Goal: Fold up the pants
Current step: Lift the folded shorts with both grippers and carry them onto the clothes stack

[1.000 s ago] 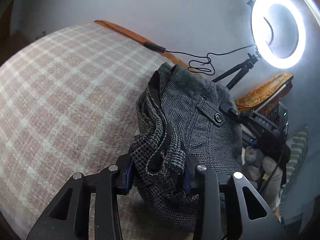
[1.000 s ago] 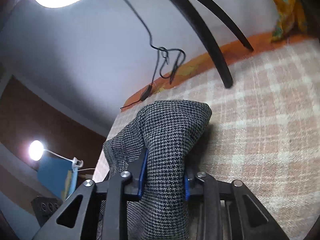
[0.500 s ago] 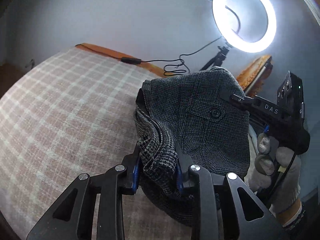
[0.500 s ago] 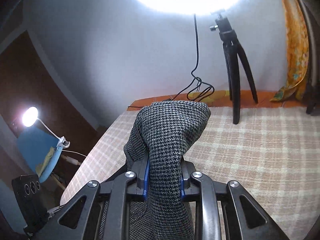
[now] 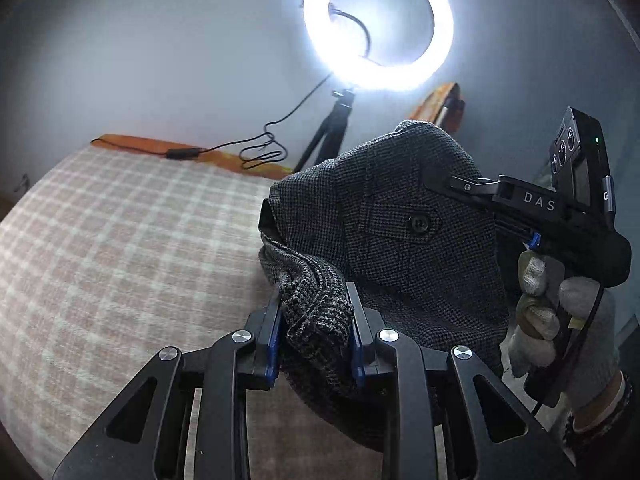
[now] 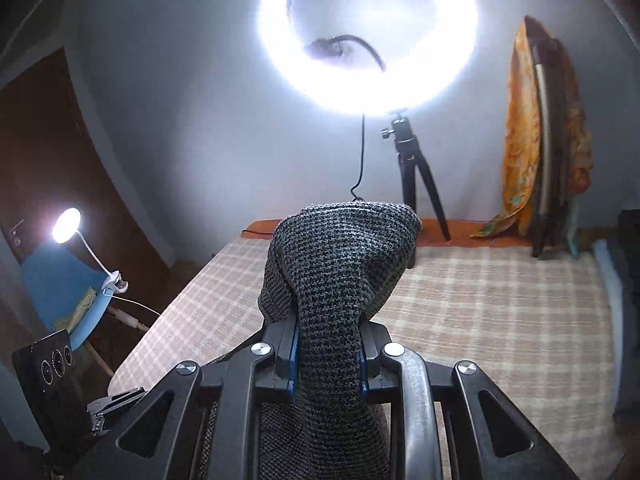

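Note:
The grey houndstooth pants [image 5: 400, 232] hang lifted above the plaid bed cover [image 5: 120, 248], with a buttoned back pocket [image 5: 418, 224] facing the left wrist view. My left gripper [image 5: 314, 320] is shut on a bunched edge of the pants. My right gripper [image 6: 328, 344] is shut on another bunched part of the pants [image 6: 336, 272], which rises in a hump in front of the camera. The right gripper's body and the gloved hand [image 5: 536, 312] that holds it show at the right of the left wrist view.
A lit ring light [image 6: 368, 32] on a small black tripod [image 6: 416, 184] stands at the far edge of the bed, its cable [image 5: 256, 152] trailing left. An orange cloth [image 6: 524, 140] hangs on the right. A clip lamp [image 6: 68, 226] and blue chair [image 6: 60, 288] stand to the left.
Both grippers have lifted the pants higher off the bed and tilted up toward the wall. The ring light now fills the upper part of both views. Both stay shut on the fabric.

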### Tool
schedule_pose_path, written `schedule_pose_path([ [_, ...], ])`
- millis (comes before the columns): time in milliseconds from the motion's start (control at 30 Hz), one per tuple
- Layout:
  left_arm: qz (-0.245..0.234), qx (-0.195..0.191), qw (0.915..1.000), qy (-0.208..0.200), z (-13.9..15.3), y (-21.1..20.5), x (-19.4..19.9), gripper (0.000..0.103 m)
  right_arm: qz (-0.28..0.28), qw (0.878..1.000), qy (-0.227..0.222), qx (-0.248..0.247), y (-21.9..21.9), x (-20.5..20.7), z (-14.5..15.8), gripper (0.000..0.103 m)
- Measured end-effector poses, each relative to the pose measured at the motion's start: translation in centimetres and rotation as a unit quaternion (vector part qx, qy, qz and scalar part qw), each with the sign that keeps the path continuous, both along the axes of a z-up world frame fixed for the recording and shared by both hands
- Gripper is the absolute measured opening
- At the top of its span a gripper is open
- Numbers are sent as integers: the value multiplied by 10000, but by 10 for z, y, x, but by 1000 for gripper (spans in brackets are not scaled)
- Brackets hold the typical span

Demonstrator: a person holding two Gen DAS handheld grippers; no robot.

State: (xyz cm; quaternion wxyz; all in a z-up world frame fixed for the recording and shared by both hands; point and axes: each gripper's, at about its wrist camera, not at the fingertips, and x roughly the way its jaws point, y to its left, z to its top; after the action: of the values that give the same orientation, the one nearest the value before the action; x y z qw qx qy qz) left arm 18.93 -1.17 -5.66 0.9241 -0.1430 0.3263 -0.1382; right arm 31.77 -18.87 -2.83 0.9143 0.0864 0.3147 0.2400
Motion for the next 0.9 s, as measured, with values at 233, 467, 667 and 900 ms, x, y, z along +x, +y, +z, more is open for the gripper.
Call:
schedule_pose_path([
  [233, -352, 35, 9993, -91, 2, -35, -4, 24, -243, 9996, -86, -124, -33, -20, 11, 20],
  [467, -697, -24, 9974, -157, 7, -71, -1, 24, -537, 9984, -116, -116, -84, -35, 18, 20],
  [667, -1005, -53, 9945, -281, 17, -116, 9, 24, -827, 9964, -178, -100, -134, -44, 28, 20],
  [900, -1250, -184, 9908, -491, 36, -174, 27, 24, -1118, 9929, -354, -190, -192, -47, 49, 20],
])
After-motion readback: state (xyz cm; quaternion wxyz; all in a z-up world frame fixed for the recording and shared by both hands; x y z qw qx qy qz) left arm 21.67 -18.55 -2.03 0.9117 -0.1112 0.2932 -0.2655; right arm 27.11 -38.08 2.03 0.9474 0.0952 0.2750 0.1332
